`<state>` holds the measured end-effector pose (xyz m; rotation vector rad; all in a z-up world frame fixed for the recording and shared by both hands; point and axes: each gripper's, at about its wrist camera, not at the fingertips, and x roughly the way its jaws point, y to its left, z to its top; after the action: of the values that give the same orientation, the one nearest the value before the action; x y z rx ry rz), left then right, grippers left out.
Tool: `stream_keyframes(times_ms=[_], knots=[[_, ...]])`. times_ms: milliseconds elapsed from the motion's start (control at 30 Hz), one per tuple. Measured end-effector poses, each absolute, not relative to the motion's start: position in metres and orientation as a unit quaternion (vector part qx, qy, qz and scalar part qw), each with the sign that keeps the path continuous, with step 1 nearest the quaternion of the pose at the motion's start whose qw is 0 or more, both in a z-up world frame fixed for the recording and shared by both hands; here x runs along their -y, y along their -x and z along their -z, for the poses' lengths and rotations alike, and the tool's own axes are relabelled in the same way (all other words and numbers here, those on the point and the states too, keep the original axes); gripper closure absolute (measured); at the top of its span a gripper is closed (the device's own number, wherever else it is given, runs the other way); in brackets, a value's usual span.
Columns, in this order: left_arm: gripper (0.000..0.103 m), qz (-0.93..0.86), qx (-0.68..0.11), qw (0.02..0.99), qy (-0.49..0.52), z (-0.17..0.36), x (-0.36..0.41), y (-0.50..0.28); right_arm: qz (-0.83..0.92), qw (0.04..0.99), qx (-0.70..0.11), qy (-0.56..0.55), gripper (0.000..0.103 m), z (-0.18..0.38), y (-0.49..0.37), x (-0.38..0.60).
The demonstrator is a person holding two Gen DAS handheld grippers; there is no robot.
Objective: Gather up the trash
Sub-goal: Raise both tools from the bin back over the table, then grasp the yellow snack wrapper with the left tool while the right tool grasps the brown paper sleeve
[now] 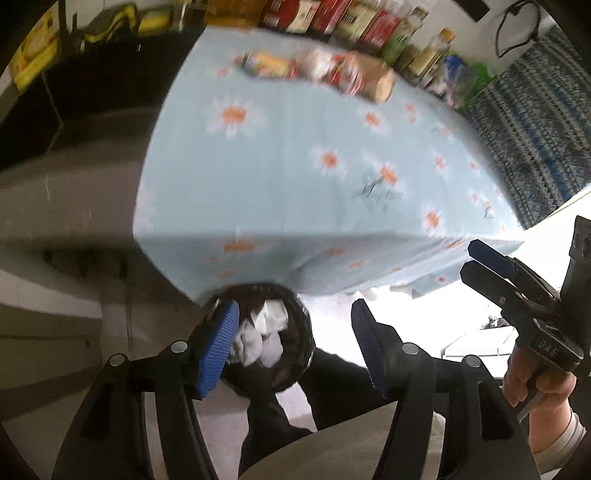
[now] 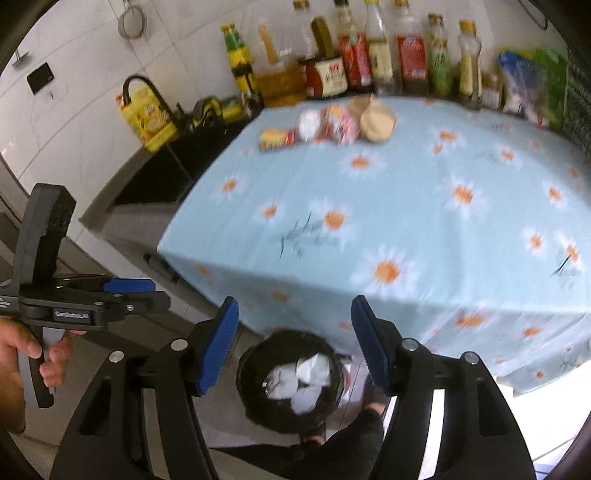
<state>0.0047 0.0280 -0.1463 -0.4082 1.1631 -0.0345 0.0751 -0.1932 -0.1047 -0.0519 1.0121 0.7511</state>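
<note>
Below, in the left wrist view, the left gripper (image 1: 295, 336) hangs with its jaws apart and nothing between them. Past its left pad (image 1: 218, 347) stands a black bin (image 1: 295, 354) on the floor, just beside the bench edge, with crumpled white paper (image 1: 267, 332) inside. The bench (image 1: 295, 166) wears a pale blue cloth with daisies. At its far end lies a row of trash (image 1: 317, 72): a yellow-red wrapper, crumpled packets and a tan roll, blurred. Bottles and boxes (image 1: 369, 22) line the back. At the right edge the right gripper (image 1: 476, 258) shows from the side, held by a hand (image 1: 535, 380); its jaws look nearly together, though that side view alone does not settle it.

Next, in the right wrist view, the right gripper (image 2: 295, 336) has its jaws clearly apart and empty. The bin (image 2: 255, 387) sits under them by the bench corner, white paper (image 2: 303, 380) in it. The trash (image 2: 328, 123) lies well apart from both grippers, at the far end of the bench (image 2: 406, 206), near the bottles (image 2: 369, 55). A black sink (image 2: 159, 177) with a tap lies left of the bench. The left gripper (image 2: 162, 291) appears at the left edge, held in a hand (image 2: 22, 354).
</note>
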Motion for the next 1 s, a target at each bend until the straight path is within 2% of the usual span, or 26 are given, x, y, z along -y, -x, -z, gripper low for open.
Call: stream_keyframes(times_ms=[167,267,300,333,400,700,1000], knots=[[0.024,0.004,-0.518,0.837,0.177,0.114,-0.034,-0.026,-0.342,0.831,-0.439,0.021,0.029,0.079,-0.101,0.201],[0.024,-0.003,-0.506,0.845,0.173,0.099,-0.038,-0.042,-0.340,0.836,-0.431,0.017,0.028,0.069,-0.120,0.204],[0.024,-0.007,-0.503,0.847,0.170,0.096,-0.039,-0.047,-0.340,0.837,-0.429,0.015,0.021,0.067,-0.127,0.205],[0.023,-0.013,-0.497,0.851,0.166,0.091,-0.041,-0.054,-0.342,0.838,-0.424,0.011,0.018,0.064,-0.135,0.207],[0.017,-0.024,-0.490,0.855,0.166,0.084,-0.044,-0.064,-0.347,0.839,-0.419,0.009,0.018,0.059,-0.150,0.206],[0.017,-0.055,-0.477,0.861,0.169,0.071,-0.066,-0.129,-0.363,0.833,-0.418,-0.011,0.014,0.051,-0.228,0.197],[0.017,-0.081,-0.513,0.839,0.163,0.102,-0.084,-0.200,-0.363,0.809,-0.461,-0.031,0.014,0.082,-0.311,0.180]])
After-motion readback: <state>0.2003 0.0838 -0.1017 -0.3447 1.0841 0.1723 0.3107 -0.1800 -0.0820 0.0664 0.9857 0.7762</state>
